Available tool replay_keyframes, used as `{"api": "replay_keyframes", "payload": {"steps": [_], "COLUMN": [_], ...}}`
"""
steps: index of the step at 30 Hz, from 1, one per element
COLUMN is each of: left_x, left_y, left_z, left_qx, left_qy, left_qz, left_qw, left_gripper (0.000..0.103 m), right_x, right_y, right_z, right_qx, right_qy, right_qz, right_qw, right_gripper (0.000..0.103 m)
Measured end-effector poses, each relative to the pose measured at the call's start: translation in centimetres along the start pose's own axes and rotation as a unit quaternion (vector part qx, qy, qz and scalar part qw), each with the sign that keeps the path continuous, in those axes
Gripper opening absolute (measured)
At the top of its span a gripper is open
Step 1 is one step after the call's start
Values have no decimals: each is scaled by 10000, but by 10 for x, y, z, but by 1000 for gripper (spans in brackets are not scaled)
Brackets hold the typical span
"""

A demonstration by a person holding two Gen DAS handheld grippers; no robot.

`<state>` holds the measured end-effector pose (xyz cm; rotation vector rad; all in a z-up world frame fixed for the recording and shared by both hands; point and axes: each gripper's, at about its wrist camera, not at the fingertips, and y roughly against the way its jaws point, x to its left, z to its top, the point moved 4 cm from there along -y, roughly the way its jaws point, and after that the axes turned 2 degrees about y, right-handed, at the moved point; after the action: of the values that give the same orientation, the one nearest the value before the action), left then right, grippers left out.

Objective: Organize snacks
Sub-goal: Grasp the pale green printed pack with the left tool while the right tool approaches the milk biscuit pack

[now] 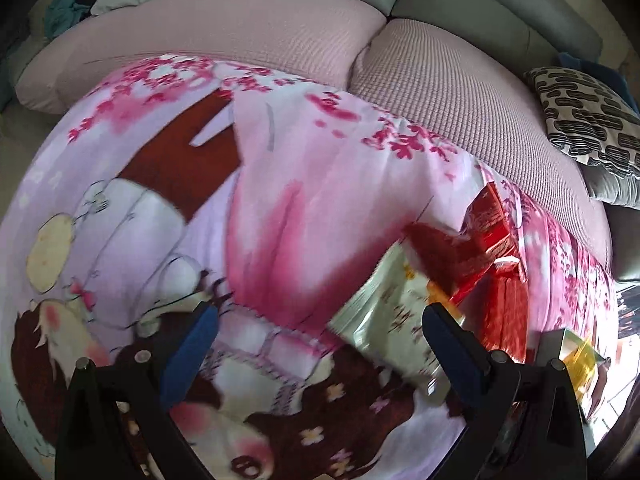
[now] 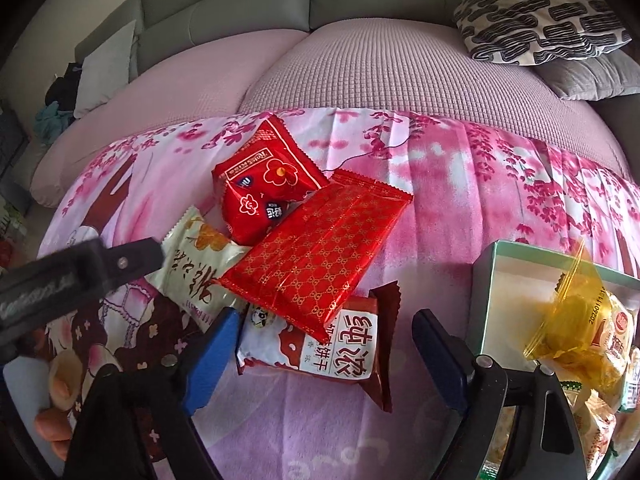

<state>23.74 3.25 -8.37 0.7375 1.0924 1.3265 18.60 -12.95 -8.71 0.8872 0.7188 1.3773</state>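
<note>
Four packets: lie in a heap on the pink cartoon-print blanket [image 2: 460,208].
Top packet: glossy red gold-patterned foil packet [image 2: 316,256], overlapping the other three.
Behind it: red flower-print pouch [image 2: 260,188].
Left of it: cream foil packet [image 2: 200,264].
In front of it: brown-and-white biscuit packet [image 2: 320,348].
Right of it: open green-rimmed cardboard box [image 2: 492,280] holding a yellow wrapped snack [image 2: 572,320].
Right gripper [image 2: 322,360]: fingers wide apart, empty, above the biscuit packet.
Left gripper [image 1: 320,344]: fingers wide apart, empty, beside the cream packet.

brown-and-white packet [image 2: 320,344]: 纯浓, 饼干 | yellow wrapper [image 2: 568,320]: 2025011… | red pouch [image 2: 264,184]: partly legible "Rich"
</note>
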Motion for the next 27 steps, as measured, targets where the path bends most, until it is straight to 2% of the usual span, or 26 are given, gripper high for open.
{"api": "replay_keyframes", "payload": {"steps": [6, 11, 13, 16, 27], "left_x": [-26, -41, -43, -40, 0], "left_y": [-14, -30, -33, -33, -28], "left_z": [10, 12, 9, 3, -2], "left_qx": [5, 87, 112, 149, 112], "left_qy": [-203, -527, -609, -728, -520], "left_qz": [150, 582, 564, 590, 435], "left_qw": [9997, 9969, 9965, 9955, 9976], "left_gripper": [101, 101, 101, 101, 101], "right_x": [-1, -1, -1, -1, -1], "right_y": [-3, -4, -5, -4, 0], "right_z": [1, 2, 2, 2, -1], "right_qx": [15, 10, 10, 5, -26], "right_qy": [-1, 24, 20, 26, 9], "right_qz": [47, 80, 98, 103, 150], "right_qw": [10000, 10000, 9999, 9999, 9999], "right_gripper": [89, 89, 89, 89, 86]}}
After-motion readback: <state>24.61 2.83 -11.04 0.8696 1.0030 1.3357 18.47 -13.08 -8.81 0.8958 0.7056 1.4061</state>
